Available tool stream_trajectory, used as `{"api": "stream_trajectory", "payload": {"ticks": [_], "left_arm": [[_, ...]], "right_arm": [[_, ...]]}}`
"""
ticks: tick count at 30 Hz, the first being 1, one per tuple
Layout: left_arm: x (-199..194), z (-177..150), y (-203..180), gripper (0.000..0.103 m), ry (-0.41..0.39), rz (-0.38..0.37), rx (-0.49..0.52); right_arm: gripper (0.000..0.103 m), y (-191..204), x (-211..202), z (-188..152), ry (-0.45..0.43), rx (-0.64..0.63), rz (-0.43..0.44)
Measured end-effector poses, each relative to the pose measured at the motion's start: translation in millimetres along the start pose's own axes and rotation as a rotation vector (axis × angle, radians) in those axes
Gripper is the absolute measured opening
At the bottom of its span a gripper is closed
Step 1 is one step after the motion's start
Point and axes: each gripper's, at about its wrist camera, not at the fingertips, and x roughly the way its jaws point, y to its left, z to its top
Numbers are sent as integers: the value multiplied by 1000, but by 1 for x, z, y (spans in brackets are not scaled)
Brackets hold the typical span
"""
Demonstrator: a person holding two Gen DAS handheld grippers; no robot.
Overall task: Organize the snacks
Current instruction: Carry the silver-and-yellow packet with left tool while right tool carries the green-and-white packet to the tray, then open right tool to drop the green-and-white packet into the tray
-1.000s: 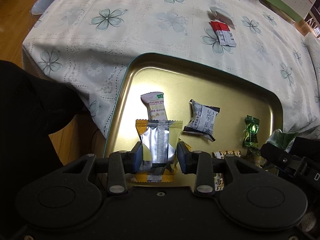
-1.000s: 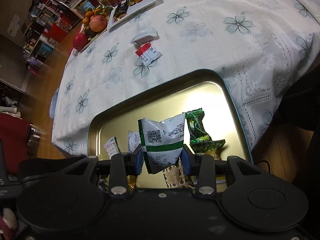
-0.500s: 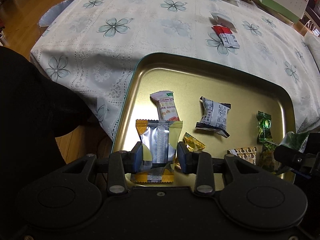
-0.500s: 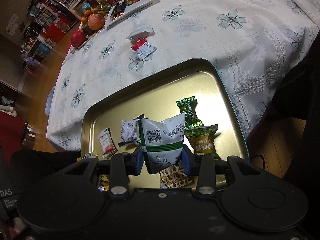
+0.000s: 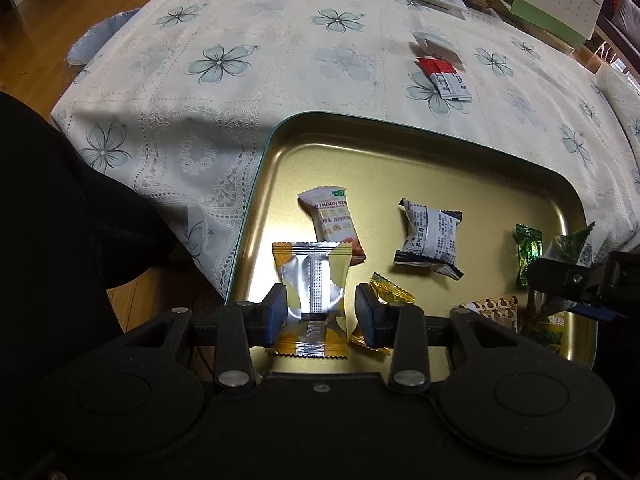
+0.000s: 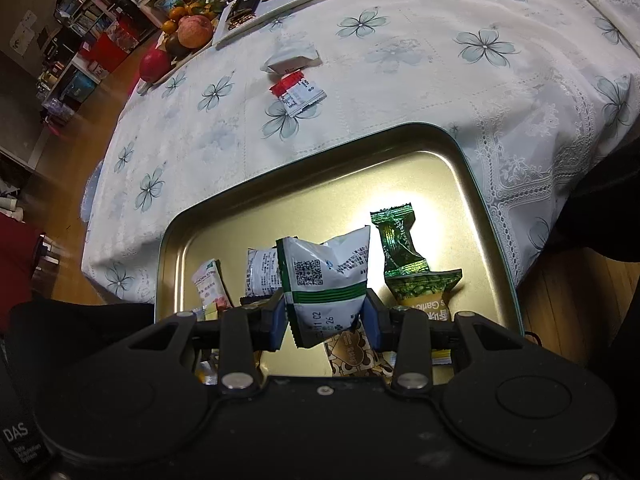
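Observation:
A gold tray (image 5: pixel 400 120) lies at the table's near edge. My left gripper (image 5: pixel 320 312) hangs over its near left part, jaws opening. Between them stands a yellow and silver packet (image 5: pixel 312 284); its left side is at the left pad, and a gap shows on the right. My right gripper (image 6: pixel 326 320) is shut on a white and green packet (image 6: pixel 326 276), held above the tray (image 6: pixel 280 176). In the tray lie a hawthorn packet (image 5: pixel 332 220), a white and black packet (image 5: pixel 430 236), a green candy (image 6: pixel 396 244) and a garlic snack packet (image 6: pixel 424 292).
On the flowered tablecloth beyond the tray lie a red and white packet (image 5: pixel 444 78) and a white packet (image 5: pixel 434 42). Plates of fruit (image 6: pixel 192 30) and a desk calendar (image 5: pixel 556 0) stand at the far edge. A person's dark clothing (image 5: pixel 60 220) fills the left.
The left jaws have spread a little and the yellow and silver packet has come off the right pad. The right gripper has shifted slightly over the tray, its packet still gripped.

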Motion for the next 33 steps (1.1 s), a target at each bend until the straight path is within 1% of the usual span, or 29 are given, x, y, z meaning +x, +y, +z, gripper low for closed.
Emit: {"api": "stream_trajectory", "payload": {"ticks": [4, 9, 18, 29, 33], "left_arm": [[2, 0, 3, 46, 12, 1, -15], [3, -1, 4, 46, 17, -1, -24], [3, -2, 2, 46, 17, 8, -11], [3, -3, 1, 46, 15, 17, -5], [2, -4, -1, 46, 9, 26, 2]], "right_arm": [[40, 3, 10, 2, 20, -8, -13], [41, 5, 16, 3, 35, -18, -9], [42, 3, 10, 4, 1, -16, 13], [42, -12, -6, -7, -14, -17, 0], [42, -19, -14, -11, -36, -32, -17]]}}
